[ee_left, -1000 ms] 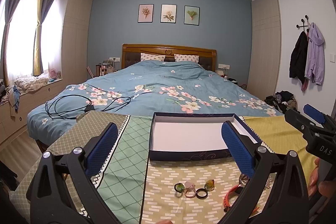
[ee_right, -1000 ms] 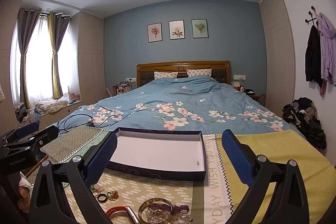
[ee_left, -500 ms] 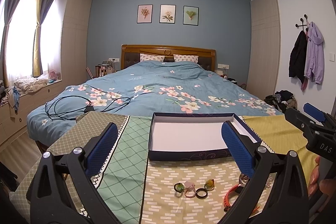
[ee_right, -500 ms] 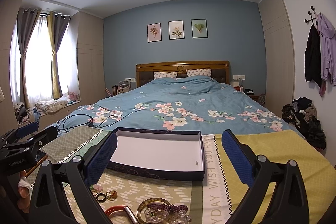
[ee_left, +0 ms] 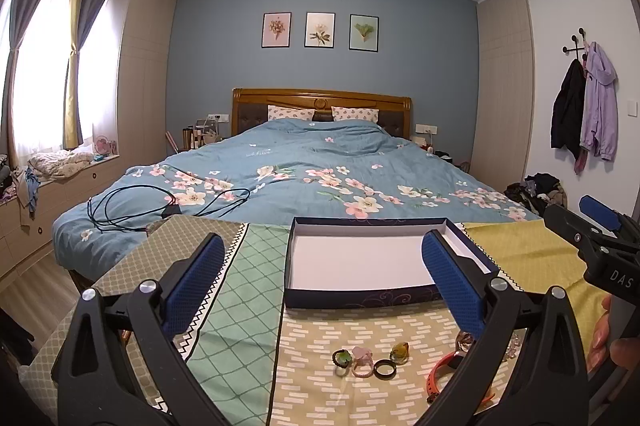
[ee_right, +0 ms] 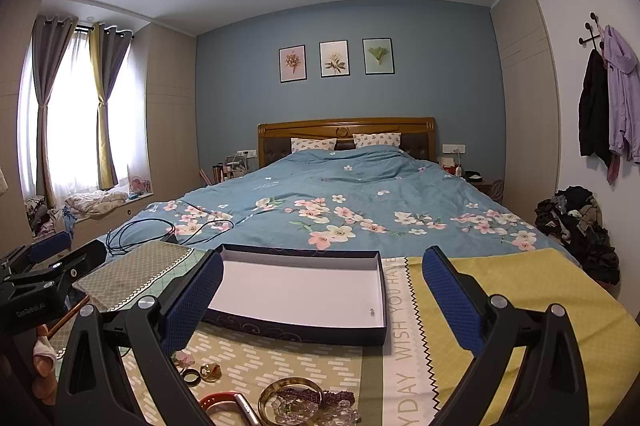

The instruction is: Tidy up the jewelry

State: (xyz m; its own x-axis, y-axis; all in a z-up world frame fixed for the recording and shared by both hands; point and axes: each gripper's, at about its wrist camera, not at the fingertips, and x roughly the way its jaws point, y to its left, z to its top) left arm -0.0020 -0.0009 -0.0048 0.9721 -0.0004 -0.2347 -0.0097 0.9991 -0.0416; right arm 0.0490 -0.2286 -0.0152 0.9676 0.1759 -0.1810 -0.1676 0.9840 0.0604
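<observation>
Your box (ee_left: 360, 266): navy, shallow, open, white inside, lying flat, far. Near you: four rings (ee_left: 370, 362) in row, orange band (ee_left: 440, 372) right, bangle (ee_right: 290, 396) beside bead pile (ee_right: 320, 408).

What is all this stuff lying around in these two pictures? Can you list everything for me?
Box: one, dark blue walls, white inside, open, on the patterned cloth at the foot of the bed.
Rings: four, green, pink, black and amber, in a row on the cloth in front of the box.
Orange band: one, right of the rings, partly hidden.
Gold bangle: one, around a heap of dark and clear beads.
Black cable: one, coiled on the blue flowered bed cover.
Framed pictures: three, on the blue wall.
Jackets: two, black and lilac, hanging on the right wall.
Left gripper: black with blue pads, open, empty.
Right gripper: the same, open, empty.
</observation>
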